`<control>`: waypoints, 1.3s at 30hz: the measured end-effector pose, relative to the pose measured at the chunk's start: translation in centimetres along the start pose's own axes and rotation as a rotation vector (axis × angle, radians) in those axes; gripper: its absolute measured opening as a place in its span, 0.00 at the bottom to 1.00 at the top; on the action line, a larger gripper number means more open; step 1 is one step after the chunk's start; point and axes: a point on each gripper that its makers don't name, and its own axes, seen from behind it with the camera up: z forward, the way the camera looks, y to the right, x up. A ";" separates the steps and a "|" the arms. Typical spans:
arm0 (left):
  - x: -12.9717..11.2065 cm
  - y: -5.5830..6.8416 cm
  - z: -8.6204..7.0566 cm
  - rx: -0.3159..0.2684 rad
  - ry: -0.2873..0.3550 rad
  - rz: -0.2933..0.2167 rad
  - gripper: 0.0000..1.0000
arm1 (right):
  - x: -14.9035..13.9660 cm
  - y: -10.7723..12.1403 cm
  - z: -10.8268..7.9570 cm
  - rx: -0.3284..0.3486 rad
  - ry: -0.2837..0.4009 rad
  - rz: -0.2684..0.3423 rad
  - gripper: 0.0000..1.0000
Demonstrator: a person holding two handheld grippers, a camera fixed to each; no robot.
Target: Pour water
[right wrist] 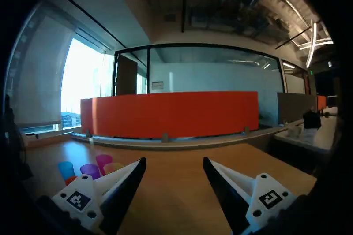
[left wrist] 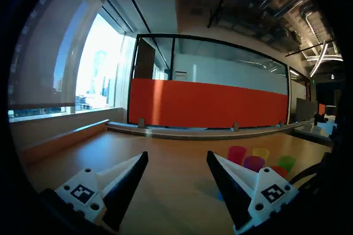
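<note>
While both tongs stand wide open with nothing between their fingers, the task's things, a cluster of small coloured cups (left wrist: 258, 162), sit on the wooden tabletop (left wrist: 176, 182) well short of its far edge. Seen from the left gripper view, the left gripper (left wrist: 176, 154) hovers low over bare wood with its two white, black-edged fingers spread far apart. The cups stand toward the tabletop's right side, just past the right-hand finger and partly hidden by it. A pink cup (left wrist: 237, 153) and a yellow cup (left wrist: 260, 153) stand at the back of the group. A purple cup (left wrist: 253, 163) is just in front between them, a green cup (left wrist: 287, 162) is to their right, and an orange-red cup (left wrist: 279, 171) is nearest, half behind the finger. All are upright and close together; I cannot tell whether they touch or whether any holds water. Seen from the right gripper view, the right gripper (right wrist: 173, 160) is likewise spread wide and empty over bare tabletop. The same group lies toward the left side, beside and partly behind its left-hand finger, with a blue cup (right wrist: 66, 169) outermost. Along the tabletop's far edge runs an orange partition (left wrist: 207, 102) with a glass wall (left wrist: 229, 65) above it, and a bright window (left wrist: 95, 76) lies beyond the left edge.
</note>
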 end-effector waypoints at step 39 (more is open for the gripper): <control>-3.7 1.2 2.0 0.030 0.006 0.043 0.99 | -2.2 -0.4 0.0 -0.016 -0.094 0.032 0.99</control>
